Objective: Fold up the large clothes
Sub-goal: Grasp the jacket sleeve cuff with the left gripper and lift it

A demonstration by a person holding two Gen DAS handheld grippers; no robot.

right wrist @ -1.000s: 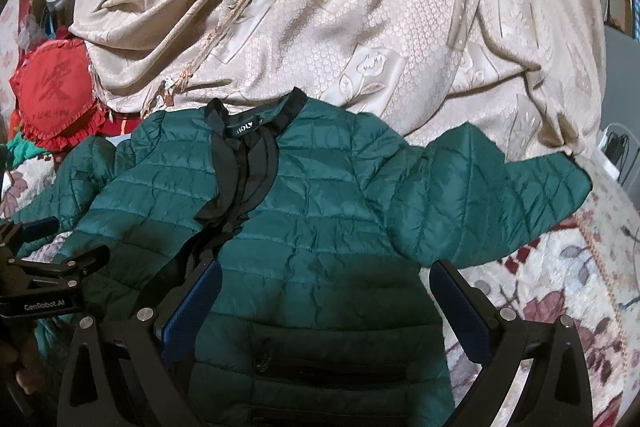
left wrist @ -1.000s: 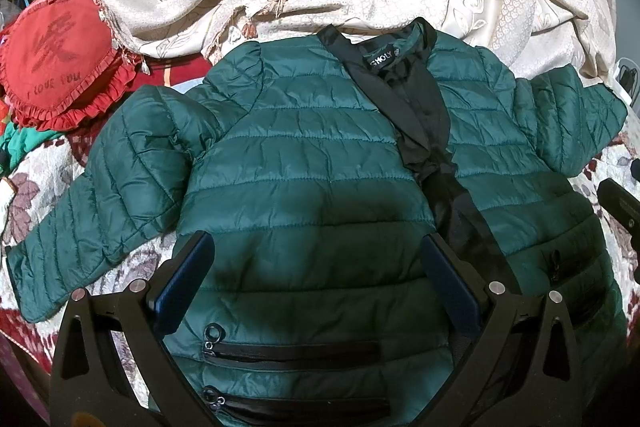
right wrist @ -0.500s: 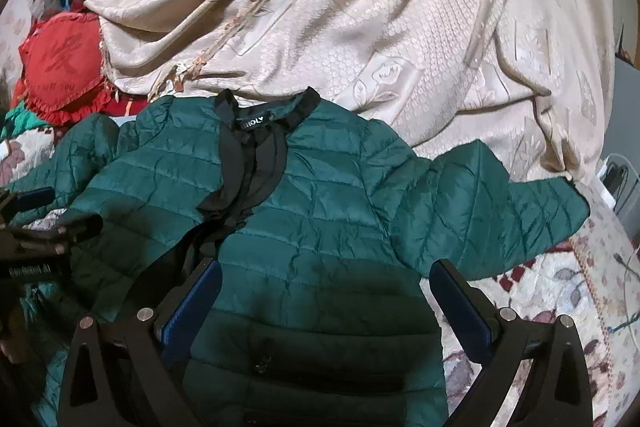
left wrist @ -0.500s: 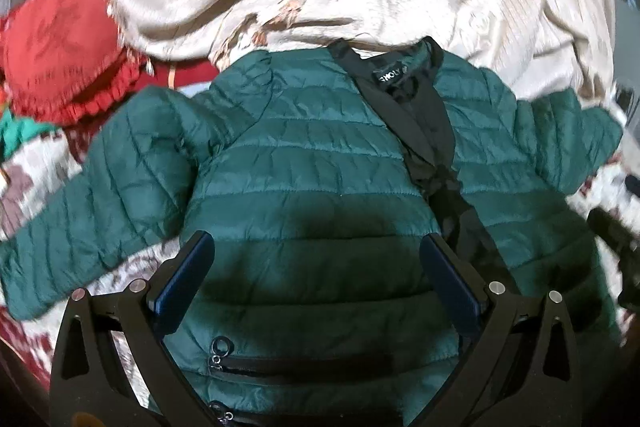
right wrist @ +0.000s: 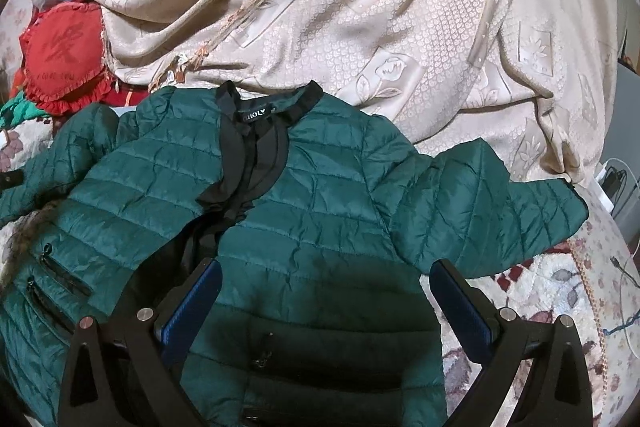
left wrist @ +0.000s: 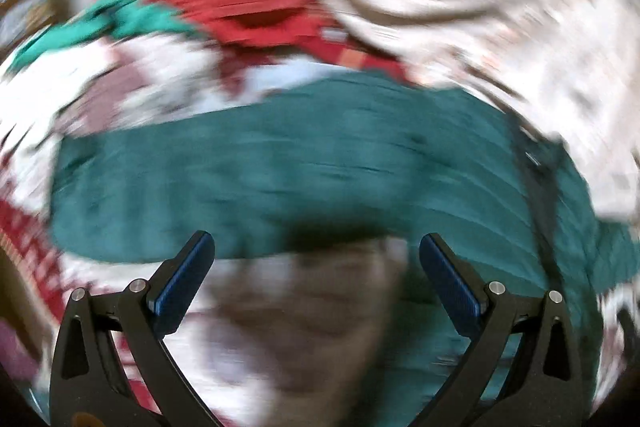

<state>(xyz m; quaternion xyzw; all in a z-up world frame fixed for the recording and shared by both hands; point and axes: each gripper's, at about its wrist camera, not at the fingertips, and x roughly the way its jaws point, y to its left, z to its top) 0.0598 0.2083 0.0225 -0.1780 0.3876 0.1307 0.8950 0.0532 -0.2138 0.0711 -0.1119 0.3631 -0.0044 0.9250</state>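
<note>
Covering most of the far side of the bed is a beige patterned throw (right wrist: pixel 400 7), heaped in folds, and in front of it the green quilted jacket (right wrist: pixel 304 211) lies spread face-up on the floral bedspread (right wrist: pixel 560 307), collar toward the throw, front slightly parted along its black placket. Its right sleeve (right wrist: pixel 492 207) sticks out sideways, while the left sleeve (left wrist: pixel 224 187) fills the blurred left wrist view as a green band across the bedspread. A red frilled cushion (right wrist: pixel 64 59) sits beyond the jacket's left shoulder. The right gripper (right wrist: pixel 324 303) hangs over the lower front panel with its jaws wide apart and nothing between them; the left gripper (left wrist: pixel 316 271), likewise spread and empty, appears aimed at the left sleeve, though motion smear hides detail. The step in hand looks like bringing that sleeve in across the chest. To do it well, pinch the sleeve near the cuff, catching both fabric layers, lift only enough to clear the puffy quilting, and lay it flat across the front so the shoulder seam forms a straight fold line.
</note>
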